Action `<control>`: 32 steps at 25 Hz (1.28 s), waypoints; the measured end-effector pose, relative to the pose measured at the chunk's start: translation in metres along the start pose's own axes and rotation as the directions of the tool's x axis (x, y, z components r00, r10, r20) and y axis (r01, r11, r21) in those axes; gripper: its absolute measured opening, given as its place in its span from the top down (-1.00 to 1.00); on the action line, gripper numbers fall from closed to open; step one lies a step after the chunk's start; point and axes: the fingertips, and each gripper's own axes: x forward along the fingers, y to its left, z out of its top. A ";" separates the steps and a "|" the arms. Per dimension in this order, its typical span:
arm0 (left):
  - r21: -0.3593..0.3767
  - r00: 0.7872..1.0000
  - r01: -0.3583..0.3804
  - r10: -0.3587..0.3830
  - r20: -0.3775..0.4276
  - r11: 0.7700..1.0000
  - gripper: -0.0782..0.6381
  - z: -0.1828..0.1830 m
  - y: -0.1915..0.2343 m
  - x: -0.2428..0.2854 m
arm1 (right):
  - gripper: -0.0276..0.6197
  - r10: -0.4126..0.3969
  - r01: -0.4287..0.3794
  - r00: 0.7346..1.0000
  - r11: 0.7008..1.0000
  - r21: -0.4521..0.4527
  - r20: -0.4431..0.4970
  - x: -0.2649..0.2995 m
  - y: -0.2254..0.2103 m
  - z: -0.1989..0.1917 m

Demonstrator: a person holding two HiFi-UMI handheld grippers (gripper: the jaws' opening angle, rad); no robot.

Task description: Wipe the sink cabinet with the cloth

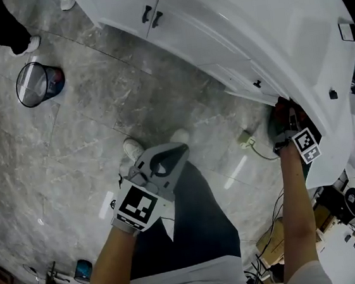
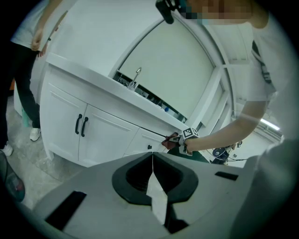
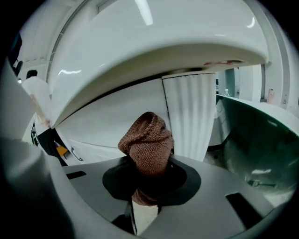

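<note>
The white sink cabinet point(image 1: 215, 25) runs across the top of the head view, with black door handles point(image 1: 151, 15) and a white top. My right gripper point(image 1: 284, 114) is shut on a brown knitted cloth point(image 3: 147, 144), pressed up under the cabinet's right end by the countertop edge point(image 3: 154, 51). The cloth point(image 2: 170, 142) also shows small in the left gripper view, against the drawer front. My left gripper point(image 1: 166, 158) hangs lower over the floor, shut with nothing in it point(image 2: 152, 161), pointing toward the cabinet front.
A wire waste bin point(image 1: 36, 83) stands on the grey marble floor point(image 1: 99, 128) at left. A person's shoes point(image 1: 134, 149) are below the cabinet. Cables and gear point(image 1: 344, 208) crowd the lower right. A dark green basin point(image 3: 261, 144) lies right of the cloth.
</note>
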 end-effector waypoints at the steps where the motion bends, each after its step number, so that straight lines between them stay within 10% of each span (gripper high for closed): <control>1: -0.003 1.000 -0.004 0.004 0.004 1.000 0.74 0.000 0.002 -0.003 | 0.61 0.010 -0.010 1.000 1.000 -0.002 0.002 0.002 0.007 0.001; 32: -0.075 0.984 -0.140 0.147 0.098 0.987 0.74 -0.009 0.069 -0.080 | 0.61 0.302 -0.302 0.953 0.953 0.015 0.009 0.054 0.219 -0.008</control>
